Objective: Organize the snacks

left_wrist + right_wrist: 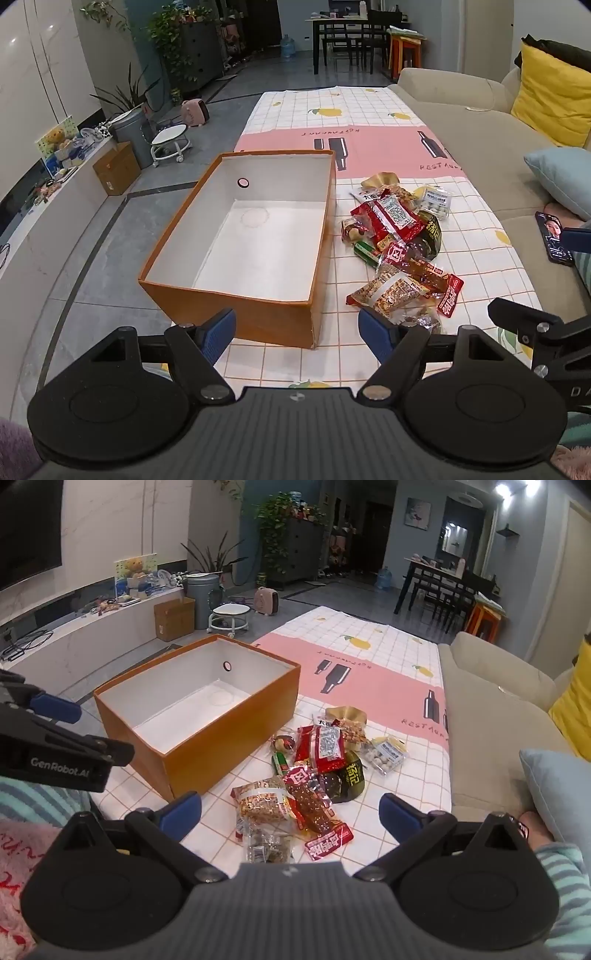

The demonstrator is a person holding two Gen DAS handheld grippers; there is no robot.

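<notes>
An open orange box (pixel 258 321) with a bare white inside stands on the left half of the table; nothing lies in it. To its right is a loose pile of snacks: a red packet (pixel 391 218), a clear pack of white candies (pixel 436 199) and a peanut bag (pixel 388 291). My left gripper (pixel 295 328) hangs open over the box's near corner, holding nothing. In the right wrist view the box (pixel 236 746) sits left of the red packet (pixel 325 746) and peanut bag (pixel 262 801). My right gripper (pixel 291 812) is open just above the pile's near end, touching nothing.
A checked and pink tablecloth (pixel 369 110) covers the table, whose left edge drops to the tiled floor. A beige sofa (pixel 461 155) runs along the right side with a light blue cushion (pixel 561 177), a yellow cushion (pixel 546 99) and a phone (pixel 554 236). A striped sleeve (pixel 565 878) shows.
</notes>
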